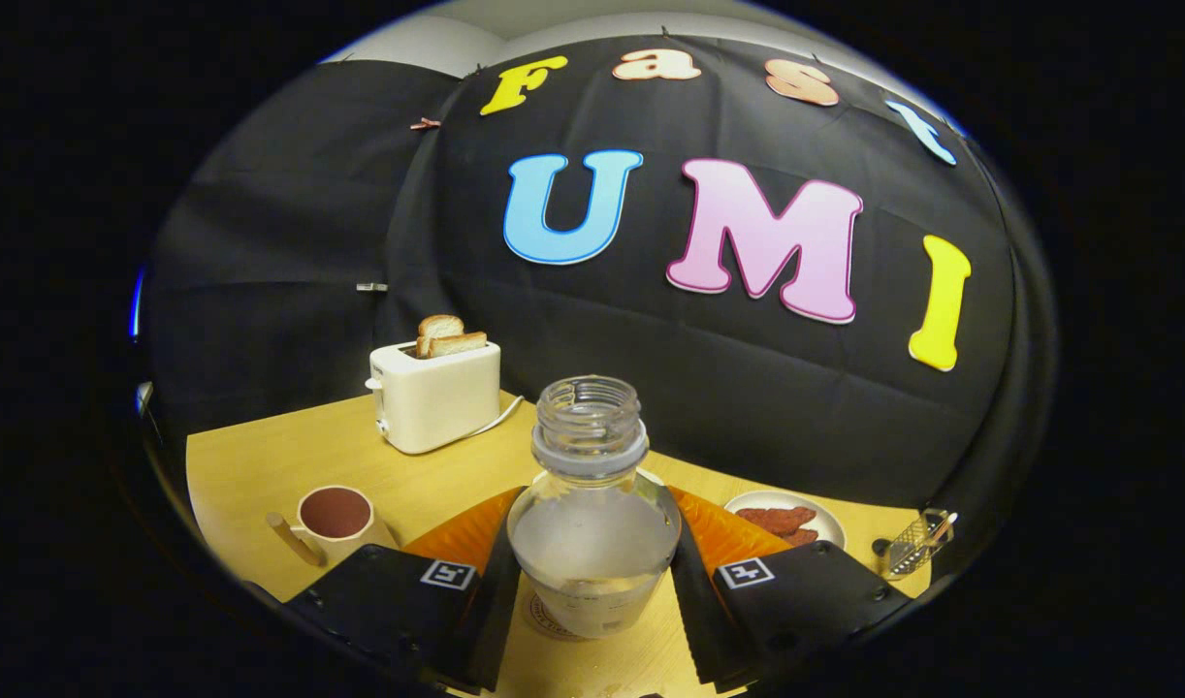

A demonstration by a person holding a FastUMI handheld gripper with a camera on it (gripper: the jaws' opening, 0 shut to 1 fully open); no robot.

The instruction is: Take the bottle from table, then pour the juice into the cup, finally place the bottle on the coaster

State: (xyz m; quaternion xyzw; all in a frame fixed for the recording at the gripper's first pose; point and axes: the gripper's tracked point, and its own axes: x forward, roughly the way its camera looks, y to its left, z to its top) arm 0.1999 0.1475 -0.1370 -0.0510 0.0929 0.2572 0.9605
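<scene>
Bottle (592, 523) stands upright between the tongs (592, 591) — both fingers touching it.

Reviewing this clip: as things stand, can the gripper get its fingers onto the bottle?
Probably yes. The bottle stands upright and uncapped between the fingers of the gripper, apparently on the coaster. Nothing sits between fingers and bottle; whether both already press on it is unclear.

The one camera rides on the tool (592, 591), low above the worktop (263, 465), and looks forward along its two fingers toward the booth's black cloth wall (748, 388). It sits very near the bottle (592, 514) standing upright between the fingers, its wide fisheye reach also taking in the toaster (437, 393) far beyond.
</scene>
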